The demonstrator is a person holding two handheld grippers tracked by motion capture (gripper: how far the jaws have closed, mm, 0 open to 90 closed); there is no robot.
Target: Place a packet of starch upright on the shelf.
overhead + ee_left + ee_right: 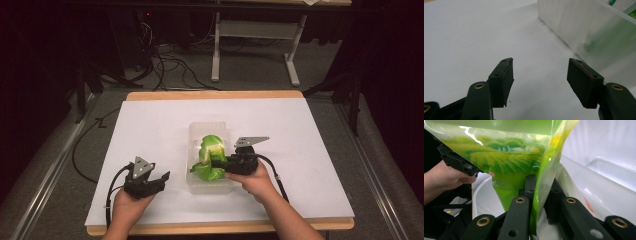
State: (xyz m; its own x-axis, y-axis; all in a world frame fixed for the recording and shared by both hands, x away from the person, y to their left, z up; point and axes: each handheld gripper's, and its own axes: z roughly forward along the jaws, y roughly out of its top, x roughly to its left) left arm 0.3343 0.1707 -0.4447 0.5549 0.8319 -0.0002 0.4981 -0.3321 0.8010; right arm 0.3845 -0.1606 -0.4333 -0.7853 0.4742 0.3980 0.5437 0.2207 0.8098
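Two forearms enter the high view from six o'clock, each hand carrying a black gripper. At about seven o'clock on the white table [150,115] the left gripper [162,178] rests low above the bare surface, its jaws standing wide apart with nothing between them; the left gripper view confirms this, both pads hanging clear over the white tabletop with the container wall rising at one o'clock.

Toward the centre, the right gripper [218,163] points to nine o'clock from its hand [255,181] and reaches over the rim of a translucent plastic container [210,186]. Its jaws are nearly closed, pinching the edge of a green pouch [210,157]. The right gripper view shows the glossy film of that pouch [509,157] squeezed between the two pads, its seam running upward to twelve o'clock, with the container's wall [604,182] beyond at three o'clock.

The pouch sits inside the container, partly lifted, its lighter upper end leaning toward twelve o'clock. Its print shows green terraced fields; a small red mark sits near the lower edge, too small to read. No other writing can be made out.

Beyond the table, cables [170,65] lie on the grey floor.
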